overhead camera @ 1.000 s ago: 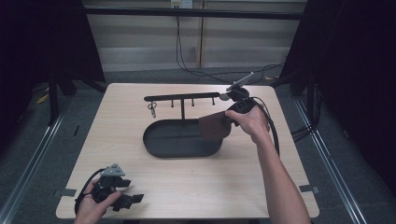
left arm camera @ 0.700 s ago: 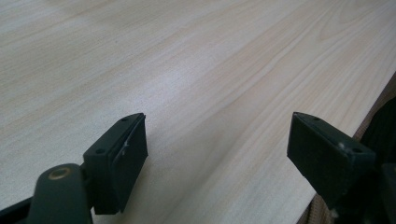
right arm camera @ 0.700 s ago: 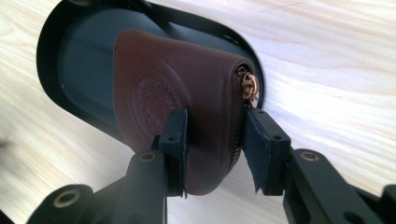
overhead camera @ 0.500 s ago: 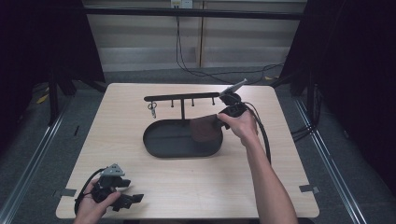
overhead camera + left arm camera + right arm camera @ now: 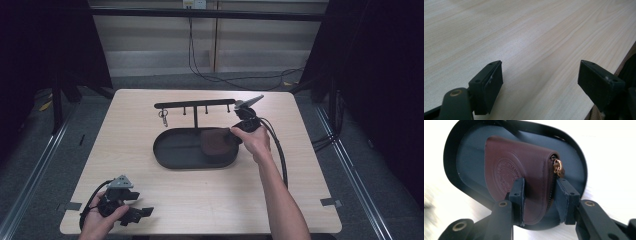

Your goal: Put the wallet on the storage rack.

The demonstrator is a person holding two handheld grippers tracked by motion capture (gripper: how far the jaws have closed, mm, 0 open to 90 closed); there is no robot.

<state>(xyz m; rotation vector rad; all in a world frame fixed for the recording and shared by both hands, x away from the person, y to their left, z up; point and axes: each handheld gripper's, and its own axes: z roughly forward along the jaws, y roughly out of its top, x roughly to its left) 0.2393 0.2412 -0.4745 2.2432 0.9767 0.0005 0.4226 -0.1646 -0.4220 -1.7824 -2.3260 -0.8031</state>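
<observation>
High view: wooden table (image 5: 150,150) with a black oval tray (image 5: 165,150) near its middle. Behind the tray stands a black hook rail (image 5: 195,105) on a single post; a small key ring (image 5: 163,116) hangs from the hook nearest the rail's left end.

Right gripper (image 5: 235,136) sits at the right end of the tray, held in the person's right hand (image 5: 257,142); its cable (image 5: 280,155) loops along the forearm. A dark brown leather pouch (image 5: 216,141) occupies the right part of the tray, directly at the gripper's tip.

Right gripper view: both jaws of the right gripper (image 5: 541,195) are clamped on the near edge of the pouch (image 5: 519,170), one pad on the flat embossed face, the other on the zipper side. The pouch is held on edge, tilted, over the tray's floor (image 5: 469,152). A round embossed seal shows on the face; a brass zipper pull (image 5: 557,167) sits at the top of the zipper side. Whether the pouch's lower edge touches the tray floor: cannot tell.

Left gripper (image 5: 131,212) is at the near left corner of the table, held in the left hand (image 5: 97,220).

Left gripper view: the left gripper (image 5: 540,80) has its jaws spread wide apart, bare wood grain between them, nothing gripped.
</observation>
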